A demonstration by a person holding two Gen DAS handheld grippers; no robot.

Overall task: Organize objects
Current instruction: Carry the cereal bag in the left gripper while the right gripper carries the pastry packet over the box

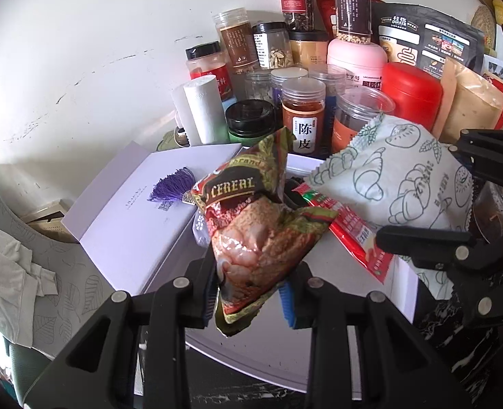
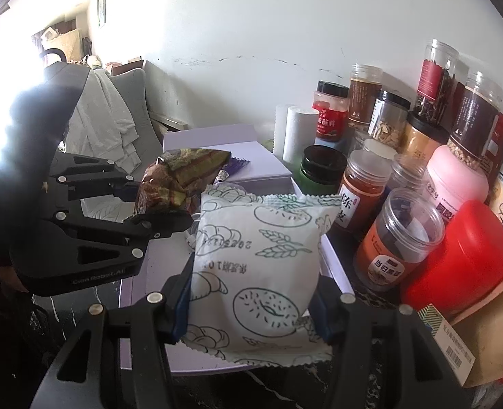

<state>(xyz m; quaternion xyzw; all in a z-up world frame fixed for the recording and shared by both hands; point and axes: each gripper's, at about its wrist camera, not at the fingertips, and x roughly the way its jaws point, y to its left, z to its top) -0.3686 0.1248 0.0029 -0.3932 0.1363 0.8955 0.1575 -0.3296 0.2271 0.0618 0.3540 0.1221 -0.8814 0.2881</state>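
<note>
Lavender gift box (image 1: 121, 218), flat and broad, lying on dark marbled tabletop (image 2: 278, 388) against white wall, with a purple tassel (image 1: 173, 187) resting on its lid. Behind and to the right of the box, crowded against the wall: black oats bag (image 1: 428, 47) standing at the back; red lidded canister (image 2: 462, 255) at the right; pink tub (image 1: 357, 61) beside it; clear plastic jars of dried herbs and spices, among them an orange-brown jar with a white label (image 1: 302, 116) near the front and a dark green jar with a black lid (image 1: 249, 119) just left of it; white paper roll (image 1: 205, 109) upright at the left end of the cluster. Held above the box, white bread packet printed with green croissants and wheat (image 2: 261, 272), gripped at its lower edge by the right gripper (image 2: 251, 310), jaws partly open and pressing both sides of the packet. Just to its left, touching or nearly so, brown-and-green cereal bag (image 1: 254, 235), pinched near its lower end by the left gripper (image 1: 251, 296), jaws narrowed onto the crinkled plastic, bag hanging tilted over the box. Below both, red snack wrapper (image 1: 353, 235) lying on the box. Grey chair draped with pale cloth (image 1: 9, 262) off to the left.
</note>
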